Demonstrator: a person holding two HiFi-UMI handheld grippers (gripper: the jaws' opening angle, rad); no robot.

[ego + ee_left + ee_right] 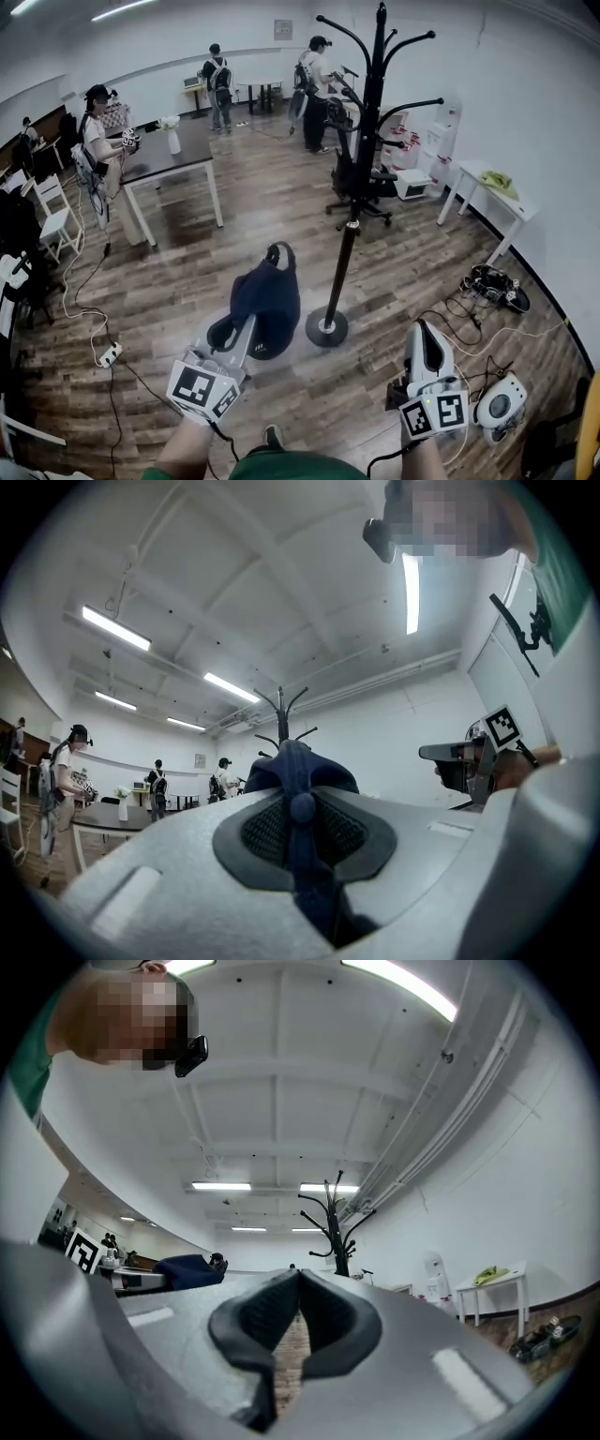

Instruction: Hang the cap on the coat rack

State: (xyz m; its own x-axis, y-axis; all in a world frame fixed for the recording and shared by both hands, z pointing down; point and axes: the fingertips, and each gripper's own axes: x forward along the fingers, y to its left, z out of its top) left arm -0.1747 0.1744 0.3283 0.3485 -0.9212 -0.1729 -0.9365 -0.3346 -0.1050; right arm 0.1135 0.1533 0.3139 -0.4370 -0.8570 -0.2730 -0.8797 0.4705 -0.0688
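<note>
In the head view there are two grippers, one cap and one coat rack. The left gripper (pixel 242 330) sits at 7 o'clock in the frame, the right gripper (pixel 427 330) at 5 o'clock. The dark blue cap (pixel 267 295) is at the tip of the left gripper, at 10 o'clock from the round base of the black coat rack (pixel 351 234). Whether the cap touches the wooden floor (pixel 281 202) cannot be told. The rack's curved hooks overlap at 12 o'clock and are hard to count. Two desks show, a dark desk (pixel 173 155) at 10 o'clock and a white desk (pixel 487 183) at 3 o'clock. Three people stand far off, and a fourth at the left edge is too small to be sure of. In the left gripper view the fingers (pixel 262 832) are clamped on a dark blue fold of the cap (pixel 298 775), which fills the centre and hides all but the top prongs of the rack at 12 o'clock. The other gripper shows at 3 o'clock, cut off by the frame. In the right gripper view the fingers (pixel 262 1312) are closed tip to tip with nothing between them. A slit lower down shows only floor. One rack stands at 12 o'clock, and the cap is partly visible at 9 o'clock.
</note>
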